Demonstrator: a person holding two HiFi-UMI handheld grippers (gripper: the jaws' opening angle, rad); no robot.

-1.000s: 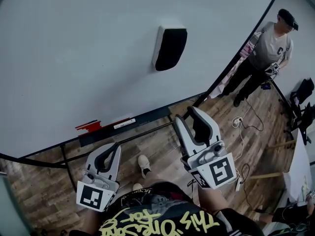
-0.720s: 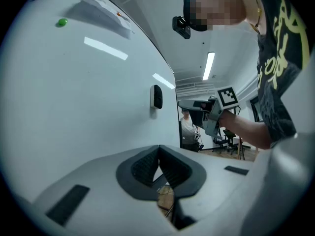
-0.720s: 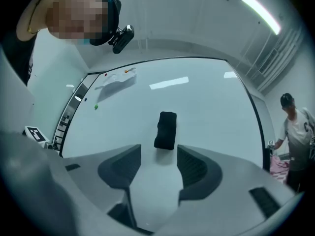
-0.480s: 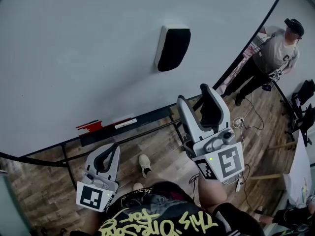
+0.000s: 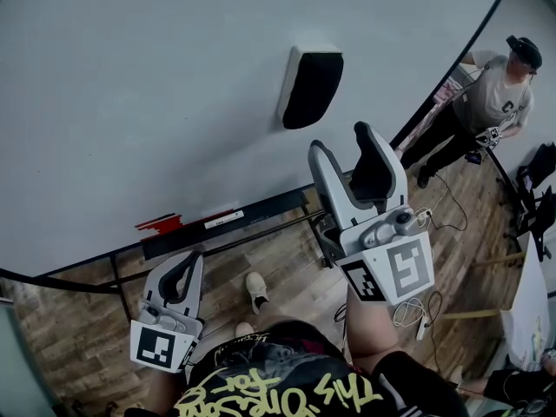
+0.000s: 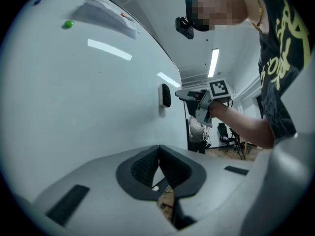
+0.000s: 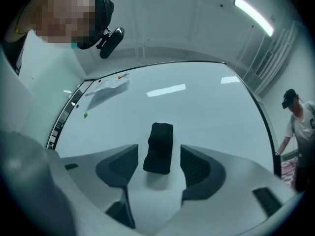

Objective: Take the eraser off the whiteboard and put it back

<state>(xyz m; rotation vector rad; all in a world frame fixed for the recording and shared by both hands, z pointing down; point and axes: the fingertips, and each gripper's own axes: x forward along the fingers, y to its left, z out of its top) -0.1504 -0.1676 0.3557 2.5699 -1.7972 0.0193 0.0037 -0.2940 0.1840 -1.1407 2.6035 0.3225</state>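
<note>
reaching in to grab, right gripper (image 5: 341,143) jaws just opened wide, framing the untouched eraser (image 7: 159,149) on the whiteboard (image 5: 130,102), left gripper (image 5: 184,272) pinched together empty, next likely forward then squeeze.

Left tool (image 6: 158,151), jaws pressed together, points along the whiteboard (image 6: 88,97) — the black eraser (image 6: 165,95) sits on it ahead.

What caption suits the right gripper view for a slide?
Right gripper, its jaws just opened and empty, faces the black eraser stuck on the whiteboard ahead, not touching it.
</note>
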